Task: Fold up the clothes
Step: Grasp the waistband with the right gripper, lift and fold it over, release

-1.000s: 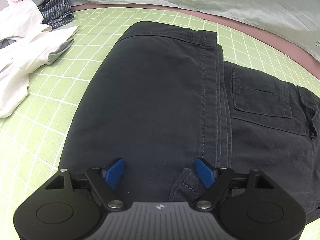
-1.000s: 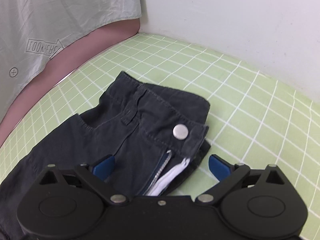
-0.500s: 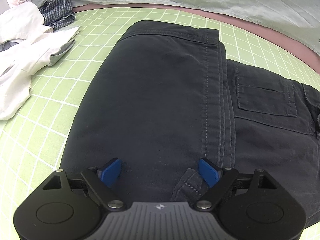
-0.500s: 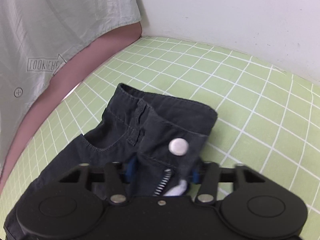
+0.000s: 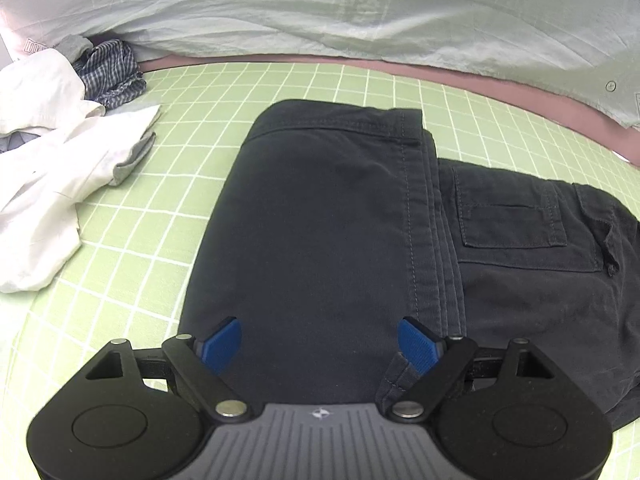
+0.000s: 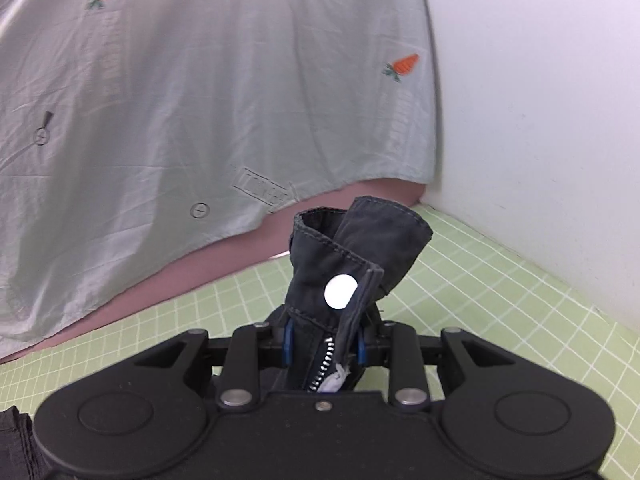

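Observation:
Dark navy trousers [image 5: 320,220] lie folded on the green checked mat [image 5: 132,220], with the back pocket [image 5: 512,224] to the right. My left gripper [image 5: 320,344] hovers over their near edge, open, its blue pads [image 5: 222,342] apart and touching nothing. In the right wrist view my right gripper [image 6: 323,344] has the trousers' waistband [image 6: 360,248] between its jaws, which are closing and pinch the cloth by the zip [image 6: 322,364]. The waistband stands up off the mat, its white button [image 6: 340,291] facing me.
Crumpled white garments [image 5: 48,168] and a checked blue cloth [image 5: 112,72] lie at the mat's far left. A pale green sheet [image 5: 320,12] with carrot prints hangs along the back over a pink edge [image 5: 500,80]. A white wall [image 6: 540,120] bounds the right side.
My right gripper went from wide open to closed on the waistband by the zip and lifted it off the mat, tilting upward. The left gripper rose a little and stayed open.

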Action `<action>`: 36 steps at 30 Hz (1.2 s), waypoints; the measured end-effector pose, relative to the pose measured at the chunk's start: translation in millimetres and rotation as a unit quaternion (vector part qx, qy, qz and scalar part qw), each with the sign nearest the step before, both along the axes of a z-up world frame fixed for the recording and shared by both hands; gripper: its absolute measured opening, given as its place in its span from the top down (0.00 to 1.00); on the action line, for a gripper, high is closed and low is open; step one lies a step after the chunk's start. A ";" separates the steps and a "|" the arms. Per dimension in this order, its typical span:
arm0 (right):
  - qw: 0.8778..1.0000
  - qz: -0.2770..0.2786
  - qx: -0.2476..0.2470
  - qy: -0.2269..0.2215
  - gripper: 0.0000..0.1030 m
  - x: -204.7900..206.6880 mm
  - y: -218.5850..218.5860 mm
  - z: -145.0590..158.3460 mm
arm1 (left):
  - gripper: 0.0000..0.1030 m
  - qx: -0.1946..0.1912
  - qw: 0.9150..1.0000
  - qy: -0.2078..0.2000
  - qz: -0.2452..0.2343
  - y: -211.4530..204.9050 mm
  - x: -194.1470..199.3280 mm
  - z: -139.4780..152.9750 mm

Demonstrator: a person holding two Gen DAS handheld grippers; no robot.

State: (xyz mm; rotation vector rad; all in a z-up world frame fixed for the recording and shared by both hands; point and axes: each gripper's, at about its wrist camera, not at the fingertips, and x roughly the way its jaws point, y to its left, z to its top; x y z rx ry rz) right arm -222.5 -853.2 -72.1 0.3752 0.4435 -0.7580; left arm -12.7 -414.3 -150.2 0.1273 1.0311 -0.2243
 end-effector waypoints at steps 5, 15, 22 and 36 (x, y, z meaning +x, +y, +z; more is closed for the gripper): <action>0.998 0.049 0.017 -0.033 0.72 31.2 52.1 10.9 | 0.16 -0.019 1.000 -0.014 0.007 25.6 5.9 7.2; 0.981 0.179 0.061 0.041 0.72 99.0 177.3 -51.0 | 0.16 -0.033 0.999 0.008 0.019 65.7 21.6 -8.2; 0.970 0.194 0.041 0.139 0.71 120.4 208.4 -93.9 | 0.16 -0.027 0.999 0.025 0.022 69.4 22.3 -24.2; 0.970 0.208 0.084 0.098 0.49 98.4 197.8 -57.7 | 0.16 -0.008 0.999 0.039 0.001 50.8 11.8 -37.3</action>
